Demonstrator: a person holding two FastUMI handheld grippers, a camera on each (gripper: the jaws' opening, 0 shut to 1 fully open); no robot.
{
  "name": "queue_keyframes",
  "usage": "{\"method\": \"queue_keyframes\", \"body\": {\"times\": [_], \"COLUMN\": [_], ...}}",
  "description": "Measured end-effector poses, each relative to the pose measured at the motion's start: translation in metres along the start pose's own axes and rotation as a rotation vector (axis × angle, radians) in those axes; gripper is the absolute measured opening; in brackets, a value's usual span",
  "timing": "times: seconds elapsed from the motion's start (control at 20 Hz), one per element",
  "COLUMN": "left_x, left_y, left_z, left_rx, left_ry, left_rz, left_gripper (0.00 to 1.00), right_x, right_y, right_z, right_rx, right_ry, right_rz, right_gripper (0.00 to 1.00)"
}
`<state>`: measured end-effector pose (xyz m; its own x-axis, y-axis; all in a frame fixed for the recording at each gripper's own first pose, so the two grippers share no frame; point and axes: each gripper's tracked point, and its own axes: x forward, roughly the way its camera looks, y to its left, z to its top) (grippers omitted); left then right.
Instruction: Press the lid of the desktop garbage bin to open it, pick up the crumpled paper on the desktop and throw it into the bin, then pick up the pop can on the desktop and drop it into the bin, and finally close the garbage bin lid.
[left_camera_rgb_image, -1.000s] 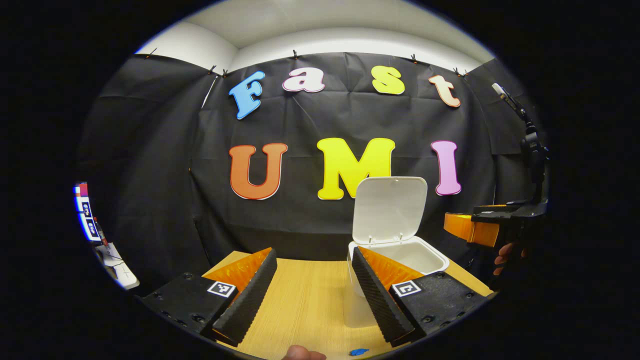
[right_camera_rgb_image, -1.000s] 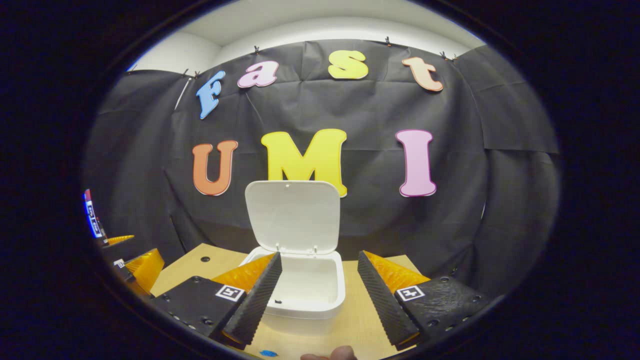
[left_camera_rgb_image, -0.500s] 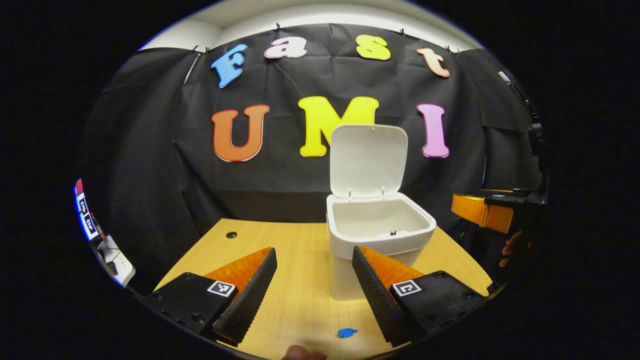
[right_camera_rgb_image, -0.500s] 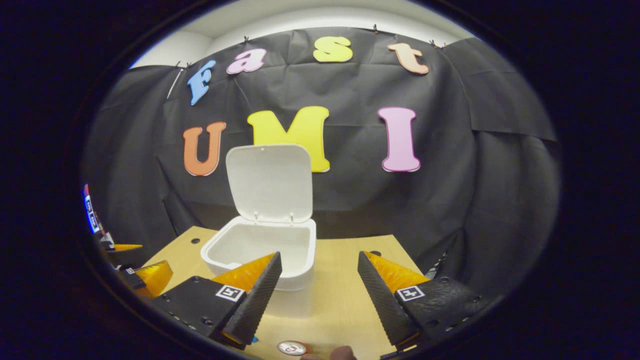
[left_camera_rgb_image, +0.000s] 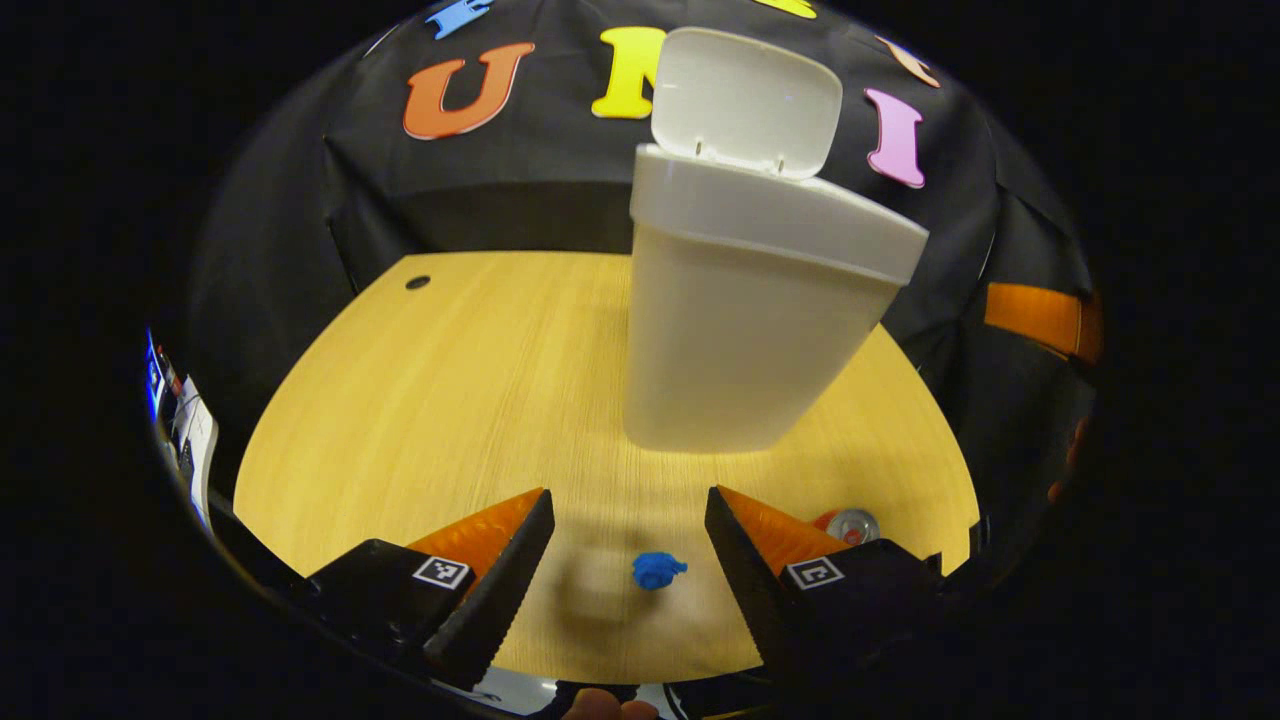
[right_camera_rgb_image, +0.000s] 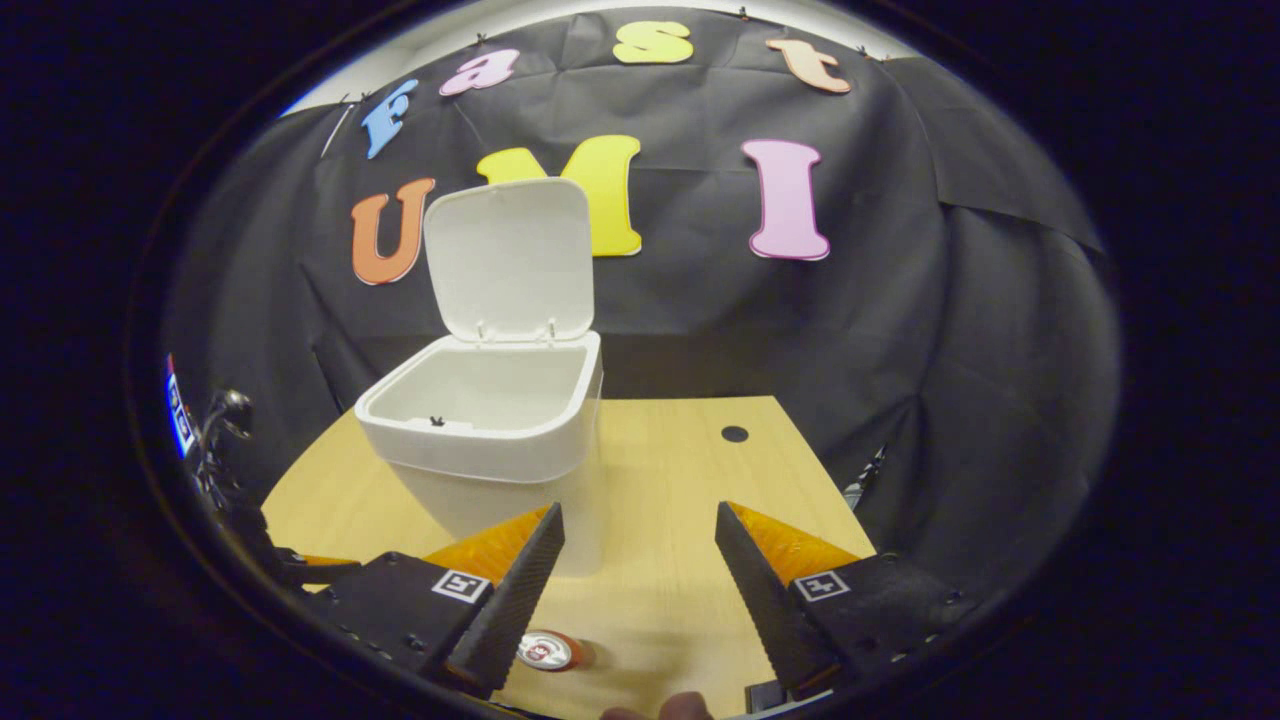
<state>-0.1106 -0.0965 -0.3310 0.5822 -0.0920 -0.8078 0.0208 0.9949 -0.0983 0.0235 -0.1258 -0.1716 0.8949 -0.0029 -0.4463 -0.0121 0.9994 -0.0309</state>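
— What have you got on your feeds, biggest thing first?

— The wooden desktop (left_camera_rgb_image: 440, 380) spreads under both my grippers. On it stands the white garbage bin (left_camera_rgb_image: 745, 330), its lid (left_camera_rgb_image: 745, 100) tipped up and back, so the mouth is open; in my right gripper view I look down into the bin (right_camera_rgb_image: 480, 420) and cannot make out anything inside.

— And the grippers themselves?

— My left gripper (left_camera_rgb_image: 628, 545) hangs low over the near edge of the desktop, fingers spread wide with nothing between them but air. The crumpled paper (left_camera_rgb_image: 657, 570), a small blue wad, lies on the wood in the gap between those fingers, in front of the bin. My right gripper (right_camera_rgb_image: 640, 560) is likewise spread wide and holds nothing.

— The pop can?

— It sits on the desktop to the right of the paper, just behind my left gripper's right finger (left_camera_rgb_image: 850, 524). In my right gripper view the pop can (right_camera_rgb_image: 545, 650) is by the tip of the left finger.
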Motion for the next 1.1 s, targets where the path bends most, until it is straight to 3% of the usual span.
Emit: {"method": "queue_keyframes", "body": {"times": [0.35, 0.95, 1.1], "left_x": [0.026, 0.048, 0.050], "left_y": [-0.007, -0.010, -0.008], "left_z": [-0.066, -0.076, -0.072], "left_rx": [0.025, -0.015, -0.008], "left_ry": [0.164, 0.194, 0.191], "left_rz": [-0.021, -0.041, -0.031], "left_gripper": [0.99, 0.98, 0.92], "right_x": [0.003, 0.000, -0.004], "right_y": [0.003, 0.006, 0.014], "right_z": [-0.036, -0.057, -0.063], "right_rx": [-0.044, -0.076, -0.067], "right_ry": [0.076, 0.137, 0.152], "right_rz": [0.003, 0.009, 0.024], "right_gripper": [0.94, 0.94, 0.94]}}
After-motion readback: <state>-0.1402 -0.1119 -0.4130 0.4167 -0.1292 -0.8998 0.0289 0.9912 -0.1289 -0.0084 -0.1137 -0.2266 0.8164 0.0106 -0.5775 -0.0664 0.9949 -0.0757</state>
